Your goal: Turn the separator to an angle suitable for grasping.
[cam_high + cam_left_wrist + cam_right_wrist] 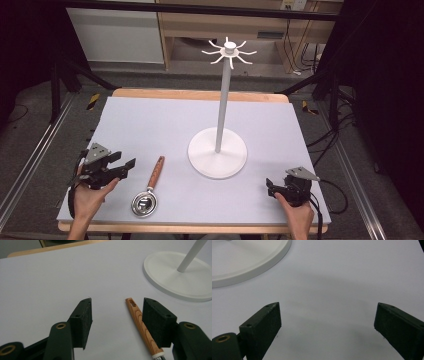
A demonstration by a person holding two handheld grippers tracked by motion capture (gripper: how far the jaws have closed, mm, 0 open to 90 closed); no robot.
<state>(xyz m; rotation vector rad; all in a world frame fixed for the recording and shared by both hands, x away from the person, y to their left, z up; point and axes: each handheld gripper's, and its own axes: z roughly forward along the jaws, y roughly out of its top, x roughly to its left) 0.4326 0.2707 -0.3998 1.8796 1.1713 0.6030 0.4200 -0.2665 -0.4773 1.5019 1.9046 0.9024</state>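
High view, items on the surface (150, 120):
- one wooden-handled strainer (148, 189), near left
- one white hook stand (218, 150), centre
- left gripper (128, 167), jaws apart, empty
- right gripper (269, 186), jaws apart, empty

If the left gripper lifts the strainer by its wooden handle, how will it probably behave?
The strainer looks rigid, so it should not flop. Its metal bowl sits at one end, so it will likely droop bowl-down. The wooden handle is narrow and rounded; it may twist between the pads.
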